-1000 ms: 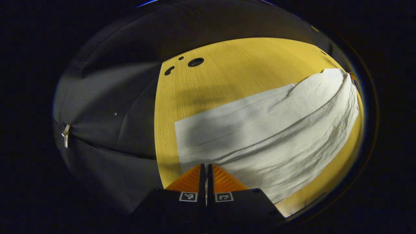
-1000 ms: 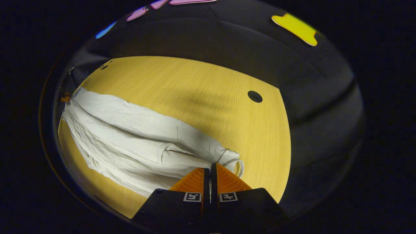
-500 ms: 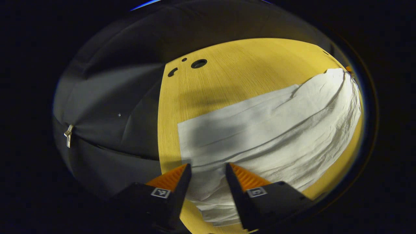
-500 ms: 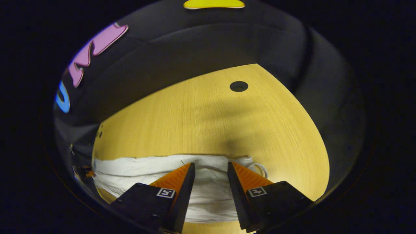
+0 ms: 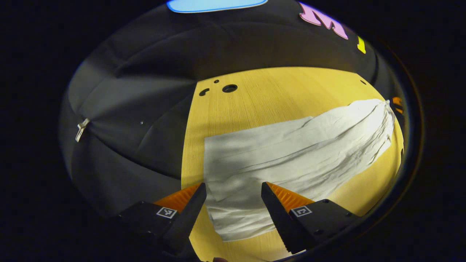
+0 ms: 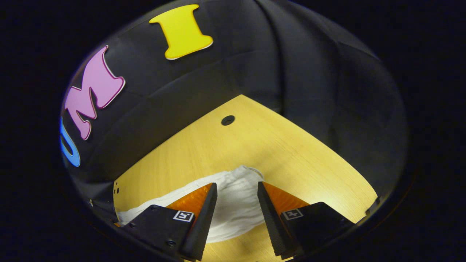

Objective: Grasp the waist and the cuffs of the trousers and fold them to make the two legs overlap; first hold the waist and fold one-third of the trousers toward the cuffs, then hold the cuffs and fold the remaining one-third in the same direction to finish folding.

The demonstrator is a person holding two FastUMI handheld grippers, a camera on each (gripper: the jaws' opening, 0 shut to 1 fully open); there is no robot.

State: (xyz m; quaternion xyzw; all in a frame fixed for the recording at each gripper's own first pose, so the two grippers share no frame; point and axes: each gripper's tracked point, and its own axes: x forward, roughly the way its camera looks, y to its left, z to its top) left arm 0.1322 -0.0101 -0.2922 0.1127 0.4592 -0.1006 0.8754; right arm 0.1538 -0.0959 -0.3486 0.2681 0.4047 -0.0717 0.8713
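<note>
Pale yellow wood-grain tabletop point(image 5: 276, 91) against the black cloth booth wall point(image 5: 145, 109), and the long white crinkled cotton trousers point(image 5: 291, 153) lie flat across the centre and right of the left gripper view, legs overlapped. The left gripper point(image 5: 233, 191) is spread wide at the bottom of the frame, nothing between its fingers, framing the squared cuff end point(image 5: 214, 171). In the right gripper view the right gripper point(image 6: 236, 189) is also parted and empty, above the bunched waist point(image 6: 236, 182) at lower centre.

Risks, as I judge it: the layers at the cuff look slightly offset, so a shallow pinch may catch only the top layer. The gathered waist could slip free or drag the legs askew, leaving uneven thirds.
</note>
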